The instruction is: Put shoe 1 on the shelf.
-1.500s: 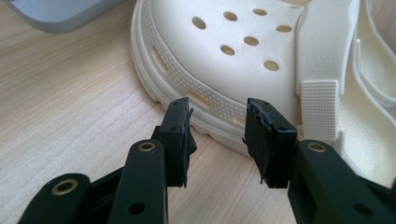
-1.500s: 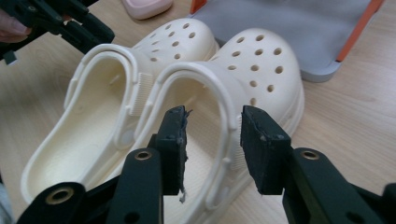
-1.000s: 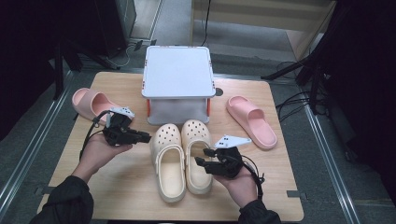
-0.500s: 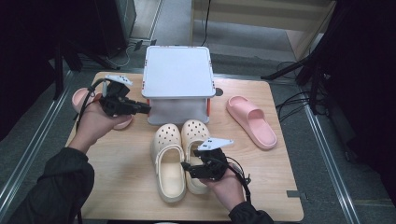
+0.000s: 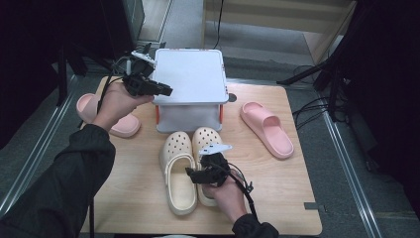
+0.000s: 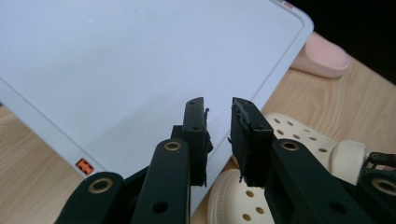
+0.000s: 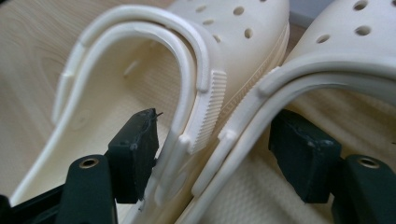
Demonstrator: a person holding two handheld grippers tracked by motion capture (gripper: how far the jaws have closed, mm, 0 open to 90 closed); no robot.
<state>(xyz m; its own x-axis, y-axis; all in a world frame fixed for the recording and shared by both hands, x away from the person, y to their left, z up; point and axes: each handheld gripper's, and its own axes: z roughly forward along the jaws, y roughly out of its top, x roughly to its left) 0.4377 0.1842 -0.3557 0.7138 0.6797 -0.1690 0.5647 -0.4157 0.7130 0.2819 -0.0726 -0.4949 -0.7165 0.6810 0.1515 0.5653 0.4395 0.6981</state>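
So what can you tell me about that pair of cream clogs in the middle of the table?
The cream clogs are a pair of soft-looking foam or rubber shoes with round holes over the toes and heel straps. They lie side by side, soles down, on the wooden table, toes toward the white box. The right gripper straddles their two adjoining inner walls, one jaw inside each shoe; its jaws have just opened wide.

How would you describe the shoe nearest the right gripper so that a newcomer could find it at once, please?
Start at the white lidded box at the far middle of the wooden table. Just in front of it lie two cream clogs side by side; take the right clog, partly covered by the right gripper. Unlike the pink slides at the sides, it is cream with holes.
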